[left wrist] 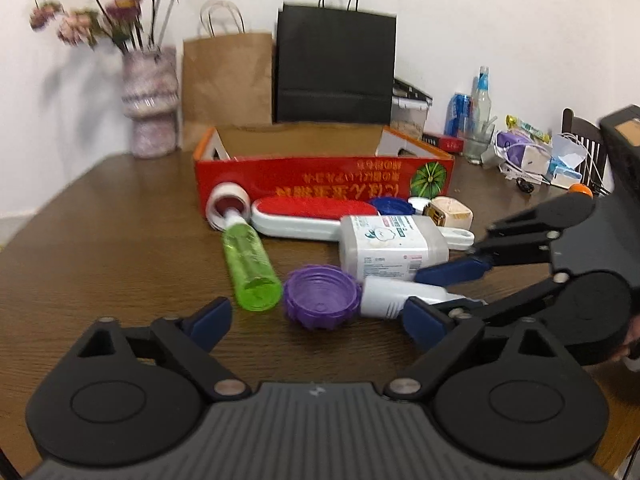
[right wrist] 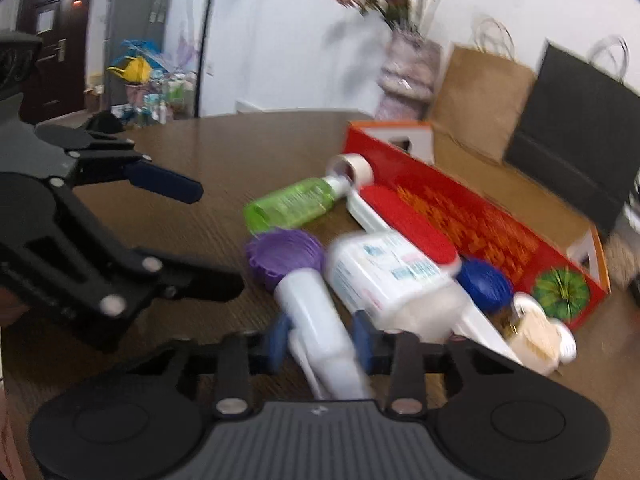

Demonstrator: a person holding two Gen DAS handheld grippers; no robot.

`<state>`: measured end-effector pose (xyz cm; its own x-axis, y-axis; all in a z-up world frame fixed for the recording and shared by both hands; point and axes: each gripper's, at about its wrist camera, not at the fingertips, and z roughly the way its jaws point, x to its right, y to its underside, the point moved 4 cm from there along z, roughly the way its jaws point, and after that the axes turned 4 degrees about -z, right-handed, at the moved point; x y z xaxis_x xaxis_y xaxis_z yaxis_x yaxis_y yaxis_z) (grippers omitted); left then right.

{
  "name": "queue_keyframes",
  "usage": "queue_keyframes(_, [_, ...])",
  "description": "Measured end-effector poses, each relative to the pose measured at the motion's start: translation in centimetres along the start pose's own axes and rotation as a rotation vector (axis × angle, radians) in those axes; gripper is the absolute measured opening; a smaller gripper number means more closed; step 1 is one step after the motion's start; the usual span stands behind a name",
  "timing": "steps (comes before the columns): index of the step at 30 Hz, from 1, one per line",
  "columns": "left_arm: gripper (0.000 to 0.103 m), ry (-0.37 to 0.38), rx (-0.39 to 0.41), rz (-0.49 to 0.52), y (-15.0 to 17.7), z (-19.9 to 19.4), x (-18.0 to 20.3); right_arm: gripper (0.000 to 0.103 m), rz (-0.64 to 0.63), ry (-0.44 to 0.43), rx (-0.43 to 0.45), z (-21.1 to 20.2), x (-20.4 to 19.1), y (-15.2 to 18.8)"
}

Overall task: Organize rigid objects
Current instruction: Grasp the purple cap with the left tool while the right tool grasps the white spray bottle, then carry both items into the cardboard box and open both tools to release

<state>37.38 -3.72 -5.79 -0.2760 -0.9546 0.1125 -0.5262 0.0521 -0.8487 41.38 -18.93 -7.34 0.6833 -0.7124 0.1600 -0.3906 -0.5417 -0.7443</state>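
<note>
Right gripper taking hold of the white bottle, 1 of the loose items in front of the red box

The right gripper (right wrist: 320,340) has its 2 blue pads on either side of the white bottle (right wrist: 316,320), which lies on its side on the wooden table (left wrist: 120,240); the pads look pressed to its body, so I judge the pick to be the step in hand, with nothing lifted yet. The left gripper (left wrist: 316,318) stands wide apart and empty, the purple cap (left wrist: 320,294) just ahead of its fingertips and the green bottle (left wrist: 250,266) ahead to the left. The red box (left wrist: 320,178) lies beyond both grippers, open side up, with the remaining clutter against its near wall. The next move likely calls for a firm squeeze, a lift clear of the purple cap touching the bottle's far end, then a carry forward over the near wall.
</note>
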Motion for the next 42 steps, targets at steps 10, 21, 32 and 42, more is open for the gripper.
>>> queue_keyframes(10, [0.076, 0.013, -0.097, -0.076, -0.4, 4.2, 1.3, 0.028, 0.256, 0.062, 0.020, -3.2, 2.4, 3.7])
queue_keyframes(21, [0.075, -0.135, -0.048, -0.060, -1.5, 5.4, 1.6, 0.027, 0.302, 0.149, 0.023, -2.6, 2.6, 4.4])
queue_keyframes(32, [0.054, -0.120, -0.080, -0.074, -1.4, 6.3, 0.8, 0.027, 0.328, 0.189, 0.033, -2.6, 3.0, 4.7])
queue_keyframes(42, [0.054, -0.137, 0.106, -0.054, -0.3, -1.6, 2.3, 0.027, 0.297, 0.311, 0.139, -6.3, 0.1, 4.5])
